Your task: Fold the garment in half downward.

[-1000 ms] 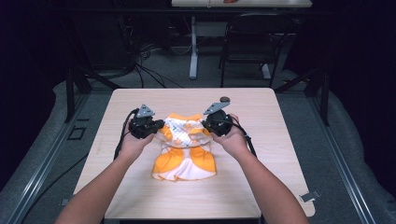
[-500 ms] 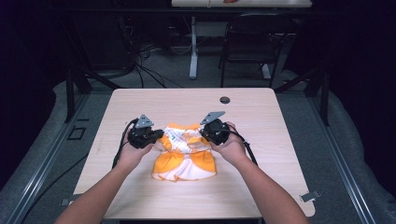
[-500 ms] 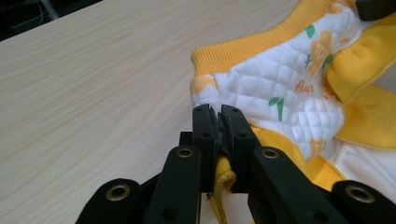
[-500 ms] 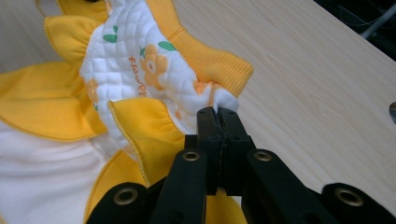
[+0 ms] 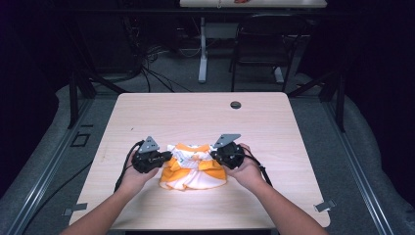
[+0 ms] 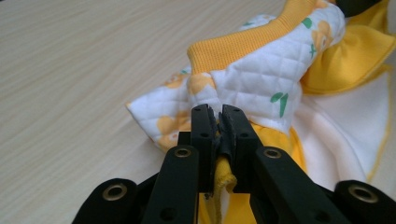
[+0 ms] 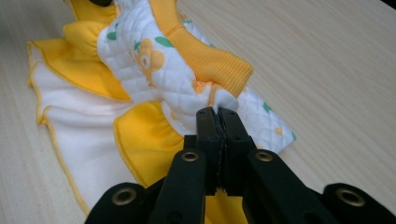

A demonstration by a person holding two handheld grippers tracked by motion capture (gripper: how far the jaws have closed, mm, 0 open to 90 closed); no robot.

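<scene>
Here we are at the lower middle of the high view, where a small orange-and-white garment (image 5: 192, 169) lies bunched on the wooden table (image 5: 195, 117), and a gripper has hold of it on each side. The left gripper (image 5: 165, 156) comes in from the lower left of that frame, a hand (image 5: 133, 175) wrapped around its black body, and its jaws meet the garment's left edge. The right gripper (image 5: 213, 154) mirrors it from the lower right, a hand (image 5: 249, 171) behind it, biting the garment's right edge.

Over to the left gripper view: the left gripper (image 6: 218, 119) rises from the bottom centre, jaws drawn narrow and pinched on cloth, a strip of yellow fabric squeezed between the pads. The log-free eye says a thin gap shows there, and those jaws have just been easing apart a touch, cloth between them all the while. Above them, in the upper right of the frame, sits the quilted white panel with its orange ribbed cuff (image 6: 247, 49) (little green leaves and orange flowers printed on it).

In the right gripper view, the right gripper (image 7: 217, 116) stands at bottom centre, jaws almost together and clamped on the quilted white fabric at their tips. The garment (image 7: 140, 70) spreads to the upper left of that frame, yellow ruffle and white skirt lying flat on the wood, ribbed cuff (image 7: 205, 56) just above the jaw tips.

Up at the table's far edge in the high view, a small dark round hole (image 5: 236, 105) sits well apart from everything.
</scene>
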